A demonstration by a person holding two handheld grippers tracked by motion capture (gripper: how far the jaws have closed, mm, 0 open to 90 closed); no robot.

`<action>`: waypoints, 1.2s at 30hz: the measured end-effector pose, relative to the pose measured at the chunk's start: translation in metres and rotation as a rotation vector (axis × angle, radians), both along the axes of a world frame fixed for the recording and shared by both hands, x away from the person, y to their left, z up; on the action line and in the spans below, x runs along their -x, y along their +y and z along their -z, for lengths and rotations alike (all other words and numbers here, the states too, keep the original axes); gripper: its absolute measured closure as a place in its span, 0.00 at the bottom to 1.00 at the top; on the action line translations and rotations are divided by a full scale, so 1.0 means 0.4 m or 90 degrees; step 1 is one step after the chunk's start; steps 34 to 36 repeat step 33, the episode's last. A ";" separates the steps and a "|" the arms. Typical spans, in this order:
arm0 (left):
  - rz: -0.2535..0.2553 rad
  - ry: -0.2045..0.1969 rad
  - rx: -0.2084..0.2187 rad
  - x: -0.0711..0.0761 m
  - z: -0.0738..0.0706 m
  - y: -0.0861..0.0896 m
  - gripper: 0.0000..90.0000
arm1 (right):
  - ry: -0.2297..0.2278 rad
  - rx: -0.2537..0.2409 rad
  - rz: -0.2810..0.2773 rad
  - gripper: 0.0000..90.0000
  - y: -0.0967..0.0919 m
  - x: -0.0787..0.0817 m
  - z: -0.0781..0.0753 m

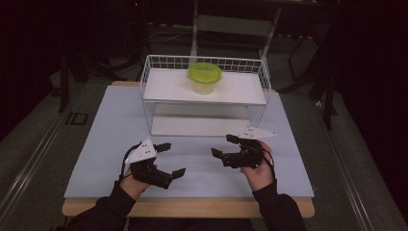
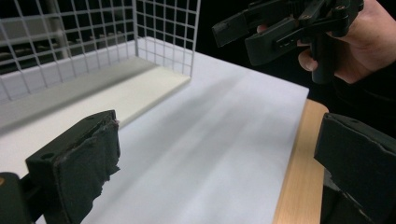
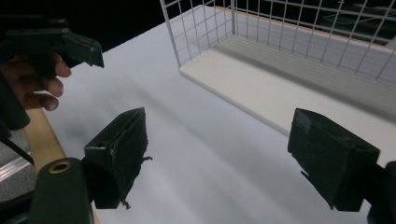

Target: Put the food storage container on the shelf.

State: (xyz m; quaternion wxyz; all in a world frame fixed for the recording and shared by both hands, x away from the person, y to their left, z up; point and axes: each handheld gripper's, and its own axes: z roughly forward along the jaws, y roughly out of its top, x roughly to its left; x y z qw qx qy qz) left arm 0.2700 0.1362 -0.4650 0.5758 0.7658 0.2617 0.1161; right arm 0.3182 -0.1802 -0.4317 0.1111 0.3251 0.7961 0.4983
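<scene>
A white wire rack (image 1: 204,91) is set at the far middle of a pale blue mat (image 1: 115,139), which is laid over a wooden table (image 1: 192,208). On the rack's upper shelf, a clear tub with a lime-green lid (image 1: 204,77) is placed upright near the middle.
</scene>
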 end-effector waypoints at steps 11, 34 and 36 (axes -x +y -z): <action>0.023 0.006 -0.024 0.001 0.037 -0.012 0.01 | -0.008 0.036 0.004 0.22 -0.050 0.041 0.058; 0.049 0.010 -0.033 0.007 0.058 -0.010 0.01 | -0.005 0.100 0.001 0.21 -0.079 0.068 0.119; 0.049 0.010 -0.033 0.007 0.058 -0.010 0.01 | -0.005 0.100 0.001 0.21 -0.079 0.068 0.119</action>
